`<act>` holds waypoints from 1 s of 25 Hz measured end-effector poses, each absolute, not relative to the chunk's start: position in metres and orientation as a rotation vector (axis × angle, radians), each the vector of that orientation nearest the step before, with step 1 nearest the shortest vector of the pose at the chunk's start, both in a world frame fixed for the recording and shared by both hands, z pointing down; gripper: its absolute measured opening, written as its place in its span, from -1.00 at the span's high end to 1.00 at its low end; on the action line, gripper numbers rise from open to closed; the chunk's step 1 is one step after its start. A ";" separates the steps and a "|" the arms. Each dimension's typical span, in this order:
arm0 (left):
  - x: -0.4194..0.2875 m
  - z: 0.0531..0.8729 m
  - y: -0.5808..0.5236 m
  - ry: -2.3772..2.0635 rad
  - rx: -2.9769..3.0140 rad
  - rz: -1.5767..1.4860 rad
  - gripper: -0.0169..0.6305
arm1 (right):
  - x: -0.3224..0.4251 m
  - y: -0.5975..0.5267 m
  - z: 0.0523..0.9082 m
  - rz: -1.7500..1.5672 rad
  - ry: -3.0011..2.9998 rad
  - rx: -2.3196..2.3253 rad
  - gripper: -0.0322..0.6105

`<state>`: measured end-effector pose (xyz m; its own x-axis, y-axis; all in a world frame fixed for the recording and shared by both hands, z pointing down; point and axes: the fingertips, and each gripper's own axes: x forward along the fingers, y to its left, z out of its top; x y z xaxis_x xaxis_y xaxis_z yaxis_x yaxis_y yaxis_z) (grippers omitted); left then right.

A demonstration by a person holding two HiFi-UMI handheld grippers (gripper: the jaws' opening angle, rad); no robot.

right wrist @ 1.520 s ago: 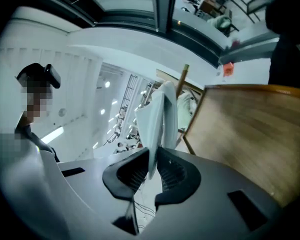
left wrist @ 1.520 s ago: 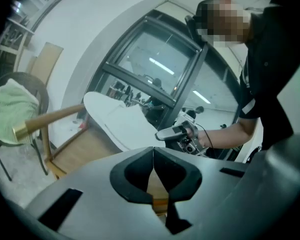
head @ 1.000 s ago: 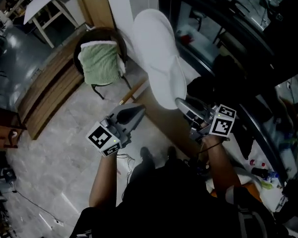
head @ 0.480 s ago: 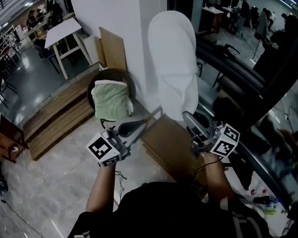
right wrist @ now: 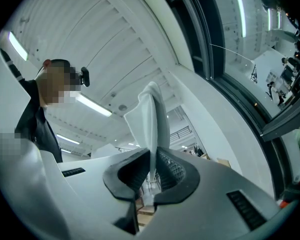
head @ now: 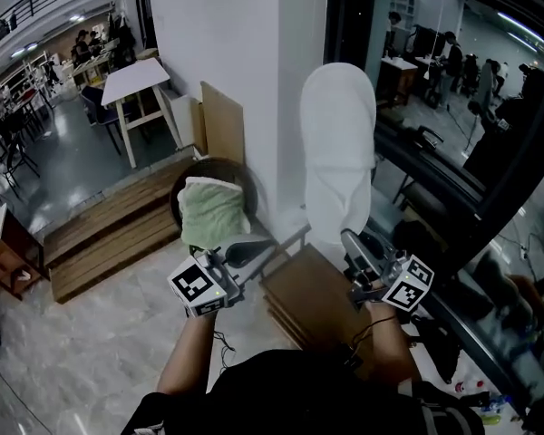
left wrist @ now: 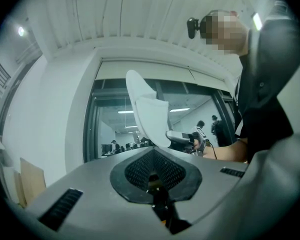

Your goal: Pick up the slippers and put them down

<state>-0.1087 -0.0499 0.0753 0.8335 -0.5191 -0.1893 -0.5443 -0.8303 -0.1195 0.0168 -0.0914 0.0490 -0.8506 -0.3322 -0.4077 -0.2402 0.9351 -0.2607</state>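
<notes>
In the head view, the right gripper (head: 352,240) is raised in front of the person. It holds a white fabric slipper (head: 338,143) by its lower end, so the slipper stands on end in the air. Behind it are a white pillar (head: 222,53) and a dark-framed glass wall (head: 435,188). The left gripper (head: 254,250) is about level with the right one and apart from it on the left. On the pale stone floor (head: 82,361) between the two grippers lies a flat brown board (head: 304,297). Just beyond the left gripper stands a round dark seat (head: 236,172), possibly a chair, though the view is too dim to be sure. A folded green cloth (head: 208,211) rests on it. Farther left are a low wooden platform (head: 100,243) and a white table (head: 136,78).

In the left gripper view, that gripper's fingers (left wrist: 140,170) meet pad to pad. Beyond them the slipper hangs against the glass wall, with the right gripper just below it.

In the right gripper view, the fingers (right wrist: 131,176) are pinched on the slipper's thin edge. The slipper rises straight up between them and covers part of a white ribbed ceiling (right wrist: 115,59).
</notes>
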 end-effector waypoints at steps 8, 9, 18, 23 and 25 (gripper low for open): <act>-0.101 0.068 -0.059 0.780 -2.831 0.264 0.91 | 0.009 -0.095 0.055 -0.301 2.636 -0.381 0.76; -0.102 0.070 -0.061 0.789 -2.834 0.253 0.91 | 0.007 -0.095 0.057 -0.311 2.634 -0.377 0.76; -0.122 0.106 -0.061 0.904 -2.929 0.206 0.91 | -0.005 -0.103 0.094 -0.524 2.608 -0.410 0.76; -0.132 0.129 -0.062 0.924 -2.994 0.220 0.91 | -0.012 -0.110 0.117 -0.622 2.623 -0.454 0.76; -0.133 0.143 -0.067 0.940 -3.040 0.203 0.91 | -0.013 -0.119 0.130 -0.673 2.615 -0.468 0.76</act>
<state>-0.1332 -0.0675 0.1431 0.8182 -0.5648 -0.1075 -0.5588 -0.8252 0.0826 -0.0126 -0.1193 0.1296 -0.8645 -0.4091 -0.2920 -0.2172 0.8280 -0.5170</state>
